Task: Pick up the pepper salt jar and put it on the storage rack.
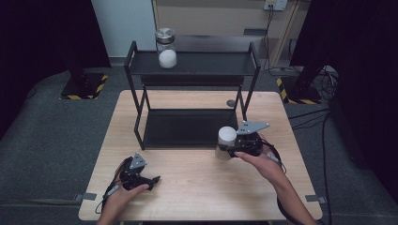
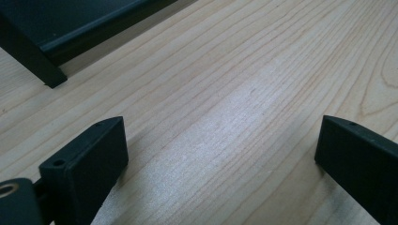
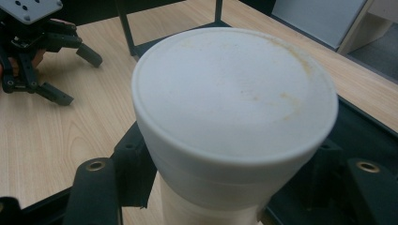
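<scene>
High view: fixed cam above near edge of table (image 1: 197,187), facing fwd and down, far off. Left gripper view: low, close over tabletop, sees rack (image 2: 70,28) foot. Right gripper view: v. close on white jar (image 3: 234,122), also rack, table.

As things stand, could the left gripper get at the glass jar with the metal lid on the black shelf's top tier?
Probably yes: the left gripper rests open and empty on the wooden table, and nothing stands between it and the glass jar, though the jar sits far back and high.
</scene>
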A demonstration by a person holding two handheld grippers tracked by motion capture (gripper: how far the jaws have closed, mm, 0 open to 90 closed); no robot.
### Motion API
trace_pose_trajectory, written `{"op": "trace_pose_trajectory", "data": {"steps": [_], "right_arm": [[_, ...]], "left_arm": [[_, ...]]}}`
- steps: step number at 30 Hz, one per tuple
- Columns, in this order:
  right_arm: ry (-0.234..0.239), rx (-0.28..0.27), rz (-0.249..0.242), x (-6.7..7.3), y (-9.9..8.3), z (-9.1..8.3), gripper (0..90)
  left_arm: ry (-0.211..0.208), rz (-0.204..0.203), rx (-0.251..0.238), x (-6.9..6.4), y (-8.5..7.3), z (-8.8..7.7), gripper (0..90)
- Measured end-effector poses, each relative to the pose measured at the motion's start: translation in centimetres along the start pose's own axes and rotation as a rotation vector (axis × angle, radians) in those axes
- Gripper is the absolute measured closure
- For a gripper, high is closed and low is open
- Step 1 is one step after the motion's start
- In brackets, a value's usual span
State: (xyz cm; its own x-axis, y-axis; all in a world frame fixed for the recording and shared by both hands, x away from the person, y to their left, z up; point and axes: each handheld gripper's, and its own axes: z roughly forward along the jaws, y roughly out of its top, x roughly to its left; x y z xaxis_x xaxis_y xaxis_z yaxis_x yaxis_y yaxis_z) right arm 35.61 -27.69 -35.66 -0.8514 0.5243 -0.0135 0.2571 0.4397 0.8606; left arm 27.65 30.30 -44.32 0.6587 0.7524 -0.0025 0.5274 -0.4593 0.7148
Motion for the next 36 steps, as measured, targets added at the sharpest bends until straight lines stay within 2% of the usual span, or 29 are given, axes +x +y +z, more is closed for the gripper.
{"op": "trace_pose_trajectory", "data": {"steps": [22,36], "right_arm": [[-0.006,-0.015,-0.037,-1.5,4.4,0.4,35.8],[-0.015,-0.04,-0.033,-2.7,6.9,-0.3,35.8]], "left_arm": [[-0.001,0.0,0.0,0.0,0.0,0.0,1.8],[-0.004,0.0,0.0,0.1,0.0,0.0,1.8]]}}
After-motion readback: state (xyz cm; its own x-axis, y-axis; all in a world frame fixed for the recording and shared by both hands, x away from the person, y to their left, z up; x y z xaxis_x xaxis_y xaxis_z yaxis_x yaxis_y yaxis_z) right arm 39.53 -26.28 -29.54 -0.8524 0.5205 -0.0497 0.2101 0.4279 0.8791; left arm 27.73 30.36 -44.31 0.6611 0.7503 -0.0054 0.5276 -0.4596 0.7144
